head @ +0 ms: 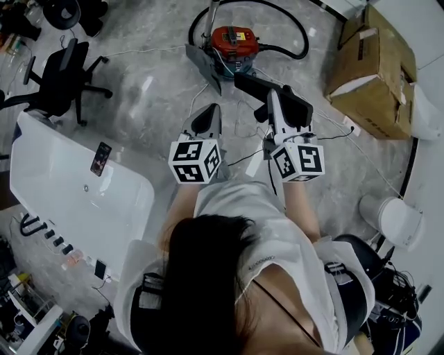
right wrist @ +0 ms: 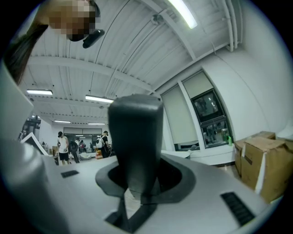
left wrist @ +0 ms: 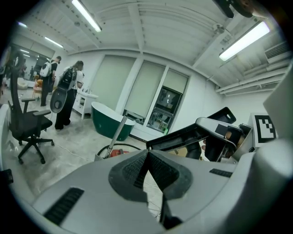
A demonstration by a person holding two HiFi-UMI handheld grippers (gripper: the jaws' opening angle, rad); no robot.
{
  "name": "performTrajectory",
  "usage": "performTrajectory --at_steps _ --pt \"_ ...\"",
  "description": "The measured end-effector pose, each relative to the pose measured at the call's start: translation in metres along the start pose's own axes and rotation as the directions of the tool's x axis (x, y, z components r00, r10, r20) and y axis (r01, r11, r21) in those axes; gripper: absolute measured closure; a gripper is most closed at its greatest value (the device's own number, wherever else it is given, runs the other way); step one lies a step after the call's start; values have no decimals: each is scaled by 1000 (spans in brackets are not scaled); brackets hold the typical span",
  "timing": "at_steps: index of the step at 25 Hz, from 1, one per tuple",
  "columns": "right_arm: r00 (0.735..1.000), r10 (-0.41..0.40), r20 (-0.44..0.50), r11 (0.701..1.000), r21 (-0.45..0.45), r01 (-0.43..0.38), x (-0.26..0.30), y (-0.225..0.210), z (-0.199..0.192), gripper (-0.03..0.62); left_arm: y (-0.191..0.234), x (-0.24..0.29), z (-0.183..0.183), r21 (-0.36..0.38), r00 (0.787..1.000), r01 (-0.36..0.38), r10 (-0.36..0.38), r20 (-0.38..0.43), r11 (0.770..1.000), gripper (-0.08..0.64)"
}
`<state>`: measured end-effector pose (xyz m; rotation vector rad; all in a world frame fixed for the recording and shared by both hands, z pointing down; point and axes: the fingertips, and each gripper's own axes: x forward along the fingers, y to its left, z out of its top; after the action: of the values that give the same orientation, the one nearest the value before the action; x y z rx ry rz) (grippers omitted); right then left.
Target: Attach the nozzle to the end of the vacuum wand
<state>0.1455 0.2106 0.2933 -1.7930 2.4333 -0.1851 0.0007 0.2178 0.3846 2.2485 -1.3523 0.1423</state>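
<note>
A black vacuum nozzle [head: 272, 93] is in my right gripper [head: 279, 105], whose jaws are shut on its neck [right wrist: 135, 137]. It is held level above the floor, its wide head pointing toward the red vacuum cleaner [head: 234, 43]. The silver wand [head: 212, 15] rises beside the cleaner, and a grey wedge-shaped piece [head: 203, 66] sits at its foot. My left gripper [head: 207, 121] is to the left of the nozzle, shut with nothing in it. In the left gripper view the pads [left wrist: 137, 170] meet, and the nozzle [left wrist: 192, 136], wand [left wrist: 120, 129] and cleaner [left wrist: 117, 151] show beyond them.
A black hose [head: 295, 31] loops round the cleaner and thin cables trail over the floor. A white bathtub [head: 76, 197] with a phone [head: 101, 158] on its rim stands left, an office chair [head: 62, 76] behind it. A cardboard box [head: 374, 69] sits right. People stand far off [left wrist: 68, 93].
</note>
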Motion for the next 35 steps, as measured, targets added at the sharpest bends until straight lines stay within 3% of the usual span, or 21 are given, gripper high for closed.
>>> performTrajectory --at_steps 7,16,35 --pt "998 -53 33 999 12 53 26 -1 4 457 36 16 23 7 1000 -29 29 9 1000 557" --pt "995 -89 44 996 0 89 44 -6 5 457 51 34 40 55 999 -52 52 16 997 557" --pt "993 -34 111 999 16 32 123 -25 26 457 88 82 74 82 996 -87 87 3 993 557"
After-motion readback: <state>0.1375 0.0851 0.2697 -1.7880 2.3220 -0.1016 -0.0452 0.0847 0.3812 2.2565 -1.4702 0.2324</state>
